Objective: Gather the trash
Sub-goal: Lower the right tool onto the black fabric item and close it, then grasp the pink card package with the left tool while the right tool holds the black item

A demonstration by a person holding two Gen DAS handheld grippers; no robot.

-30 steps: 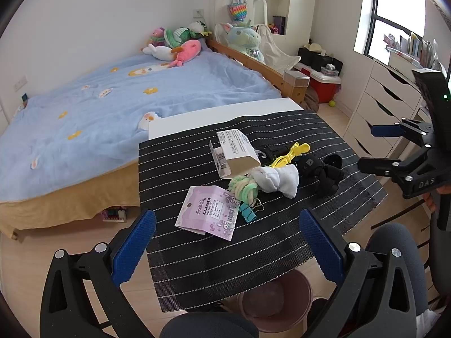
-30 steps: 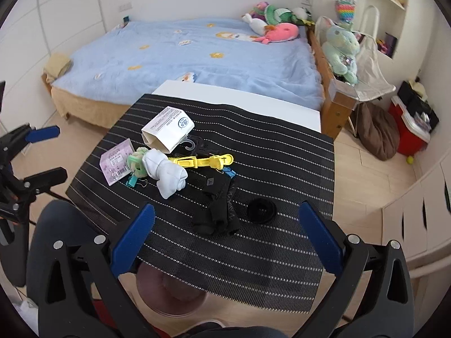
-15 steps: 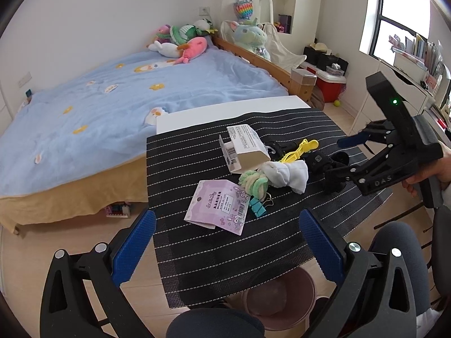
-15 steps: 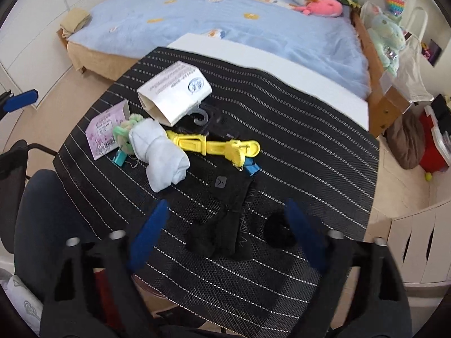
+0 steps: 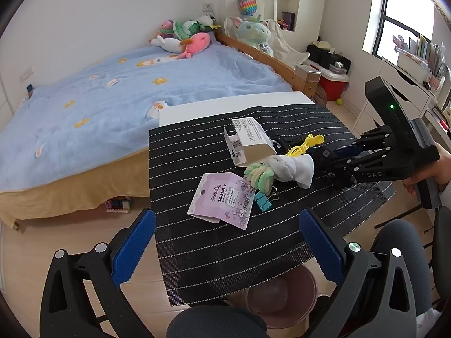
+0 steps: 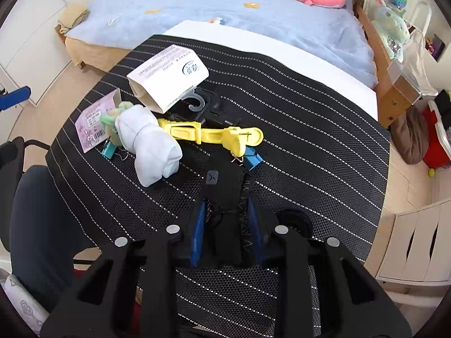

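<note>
left wrist cam sits back off the bench's near edge, angled down, facing the bed. right wrist cam is close in, steep over the bench, same heading. both see the mat, box, yellow clip and bed.

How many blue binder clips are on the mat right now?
2. One binder clip lies at the left by the purple card, beside the white sock. The other sits under the yellow clip's right end. More may hide under the pile.
</note>
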